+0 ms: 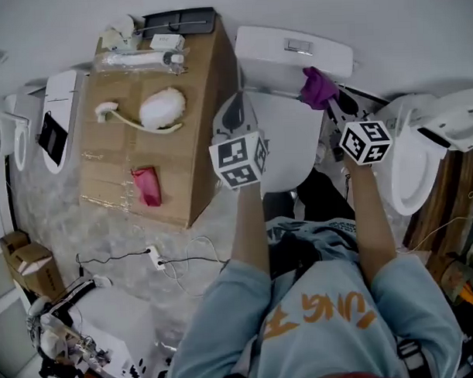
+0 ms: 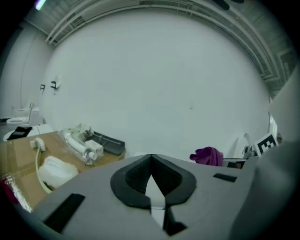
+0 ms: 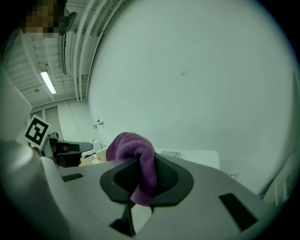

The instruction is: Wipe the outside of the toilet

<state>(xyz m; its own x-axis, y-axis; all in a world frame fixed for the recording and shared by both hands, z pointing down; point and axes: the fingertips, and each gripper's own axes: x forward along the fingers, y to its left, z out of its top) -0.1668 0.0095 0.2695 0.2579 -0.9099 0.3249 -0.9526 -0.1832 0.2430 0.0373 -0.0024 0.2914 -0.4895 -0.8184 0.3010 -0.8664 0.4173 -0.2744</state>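
Note:
The white toilet (image 1: 285, 136) stands with its lid down, its tank (image 1: 294, 54) against the wall. My right gripper (image 1: 330, 96) is shut on a purple cloth (image 1: 318, 87) at the tank's front right corner. In the right gripper view the cloth (image 3: 133, 150) bulges out between the pads of that gripper (image 3: 143, 180), with the tank (image 3: 189, 155) behind it. My left gripper (image 1: 232, 108) hovers over the left side of the lid. Its jaws (image 2: 151, 164) are shut, tips meeting, with nothing between them. The left gripper view also catches the cloth (image 2: 207, 155) off to the right.
A big cardboard box (image 1: 112, 177) stands left of the toilet, carrying a white brush (image 1: 162, 109), a red cloth (image 1: 147, 186), wrapped parts and a black tray (image 1: 180, 22). Another toilet (image 1: 418, 162) is close on the right, one more (image 1: 60, 121) at far left. Cables (image 1: 169, 260) lie on the floor.

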